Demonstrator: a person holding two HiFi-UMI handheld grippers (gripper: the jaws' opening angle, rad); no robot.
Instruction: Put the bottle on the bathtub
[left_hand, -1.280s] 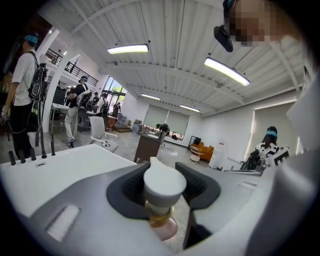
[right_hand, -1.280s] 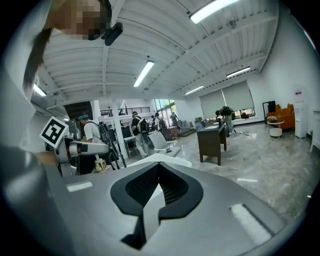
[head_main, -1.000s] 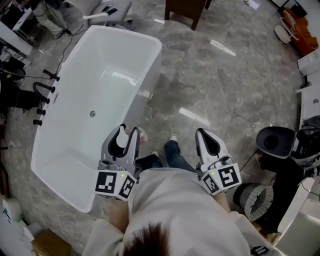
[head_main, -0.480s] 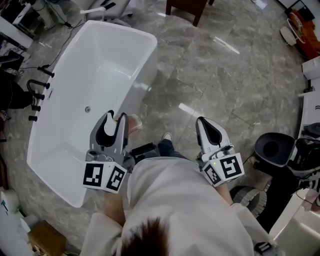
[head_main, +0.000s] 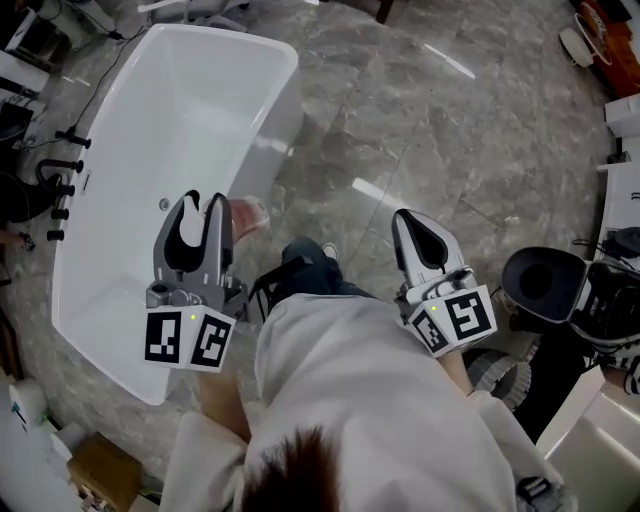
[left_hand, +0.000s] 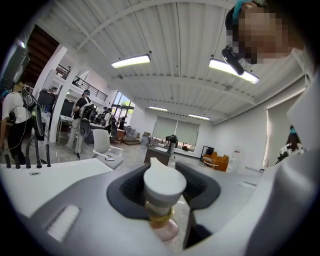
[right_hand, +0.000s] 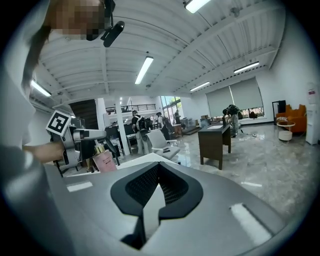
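The white bathtub (head_main: 272, 120) offers only a narrow rim to land on. The right claw (head_main: 405, 222) is pressed together and empty. The left claw (head_main: 203, 205) clamps the pink bottle (head_main: 247, 212) by its white cap, just beside that rim. Set down off-centre, the bottle could topple into the tub or onto the floor.

I read the bathtub (head_main: 200, 100) as smooth glossy white. Floor (head_main: 430, 140): polished grey stone look, strong glare. Bottle (left_hand: 161, 197): pink translucent body, shiny gold collar, matt white cap. Left tongs (head_main: 203, 203) and right tongs (head_main: 412, 222): matt grey plastic shells with black ribbed pads (right_hand: 172, 187). Person's top (head_main: 370, 400): pale matt cloth.
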